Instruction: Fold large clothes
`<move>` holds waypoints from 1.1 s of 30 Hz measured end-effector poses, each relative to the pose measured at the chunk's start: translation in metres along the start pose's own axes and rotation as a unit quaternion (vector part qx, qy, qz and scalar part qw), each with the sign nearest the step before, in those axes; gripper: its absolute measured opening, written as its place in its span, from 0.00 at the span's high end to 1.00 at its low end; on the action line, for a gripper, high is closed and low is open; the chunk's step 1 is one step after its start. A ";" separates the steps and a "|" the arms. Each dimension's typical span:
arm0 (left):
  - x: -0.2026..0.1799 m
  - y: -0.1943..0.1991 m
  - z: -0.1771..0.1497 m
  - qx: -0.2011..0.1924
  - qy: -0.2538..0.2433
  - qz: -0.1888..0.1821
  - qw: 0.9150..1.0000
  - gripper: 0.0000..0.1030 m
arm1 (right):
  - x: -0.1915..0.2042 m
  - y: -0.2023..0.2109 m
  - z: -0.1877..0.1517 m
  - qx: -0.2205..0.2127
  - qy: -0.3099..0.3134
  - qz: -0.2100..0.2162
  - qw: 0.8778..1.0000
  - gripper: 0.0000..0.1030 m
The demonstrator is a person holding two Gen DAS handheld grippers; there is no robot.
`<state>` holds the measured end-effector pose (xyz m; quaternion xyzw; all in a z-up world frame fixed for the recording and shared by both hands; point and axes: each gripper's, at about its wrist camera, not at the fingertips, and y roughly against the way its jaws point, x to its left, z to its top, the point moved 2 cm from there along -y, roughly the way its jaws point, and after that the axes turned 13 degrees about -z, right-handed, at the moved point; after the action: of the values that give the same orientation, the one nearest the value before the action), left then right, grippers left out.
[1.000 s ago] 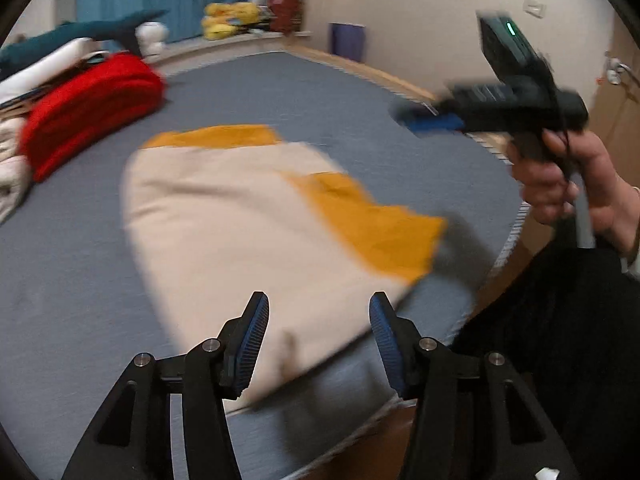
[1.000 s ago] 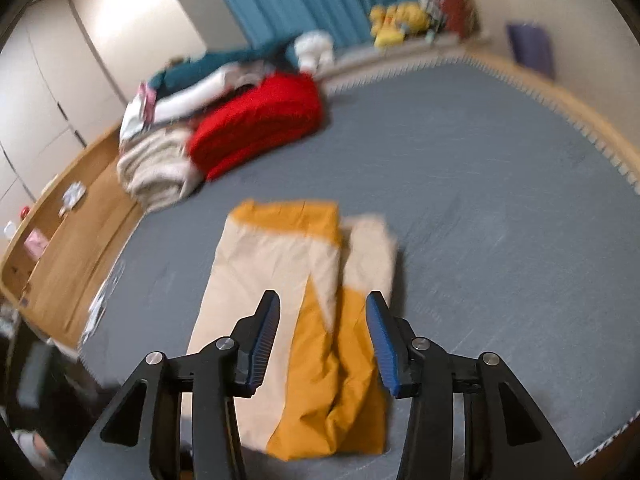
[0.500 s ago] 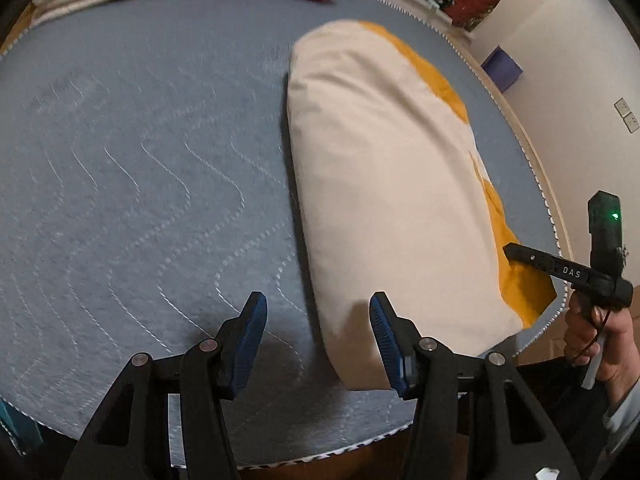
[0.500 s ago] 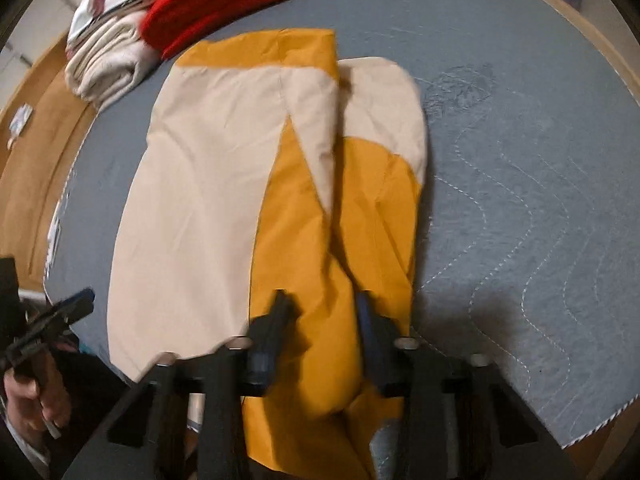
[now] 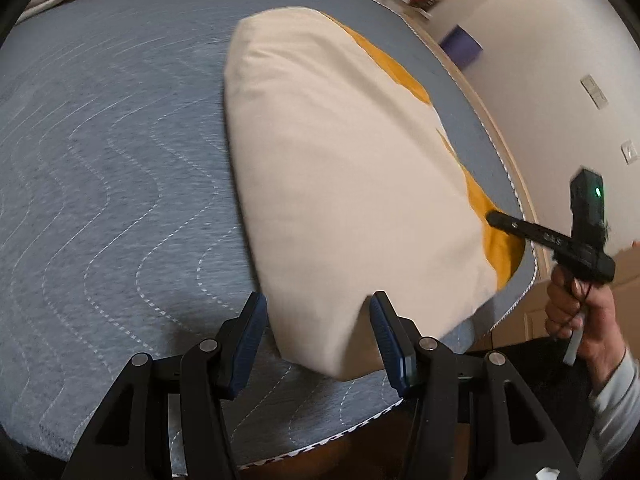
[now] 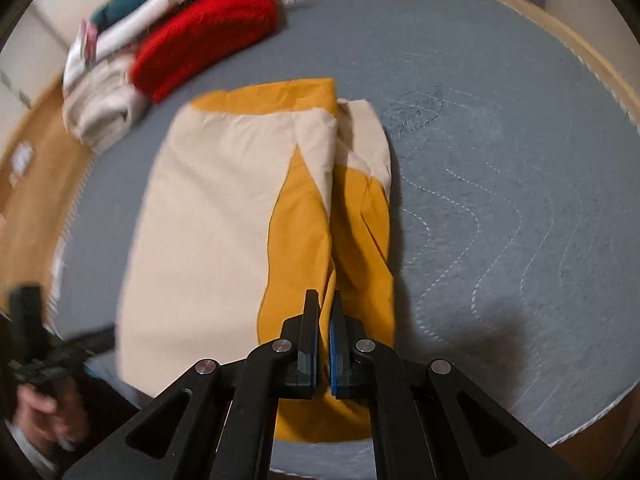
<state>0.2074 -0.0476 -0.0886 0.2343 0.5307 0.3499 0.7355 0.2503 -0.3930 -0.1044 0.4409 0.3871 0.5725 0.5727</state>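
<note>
A large cream and mustard-yellow garment (image 5: 344,168) lies folded lengthwise on a grey quilted bed (image 5: 100,184). In the right wrist view the garment (image 6: 224,216) runs away from me, cream on the left, yellow on the right. My left gripper (image 5: 316,332) is open, with the garment's near cream corner between its fingers. My right gripper (image 6: 325,320) is shut on the yellow near edge of the garment. The right gripper also shows from the side in the left wrist view (image 5: 496,218), at the yellow corner.
A red blanket (image 6: 204,36) and stacked white and teal bedding (image 6: 100,92) lie at the bed's far left. The bed's wooden edge (image 6: 600,76) curves along the right. A purple box (image 5: 460,46) stands by the wall. The person's hand (image 5: 576,312) holds the right gripper.
My right gripper has closed on the yellow near edge of the garment. My left gripper has moved right and closer, so the cream corner now sits between its open fingers.
</note>
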 end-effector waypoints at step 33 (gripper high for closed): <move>-0.027 0.017 -0.021 0.068 -0.048 -0.034 0.996 0.47 | 0.000 -0.011 -0.014 -0.022 0.092 -0.047 0.994 0.86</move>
<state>0.1776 -0.0581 -0.0671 0.2821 0.5251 0.2766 0.7537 0.2408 -0.3918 -0.1186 0.3554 0.4457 0.5916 0.5701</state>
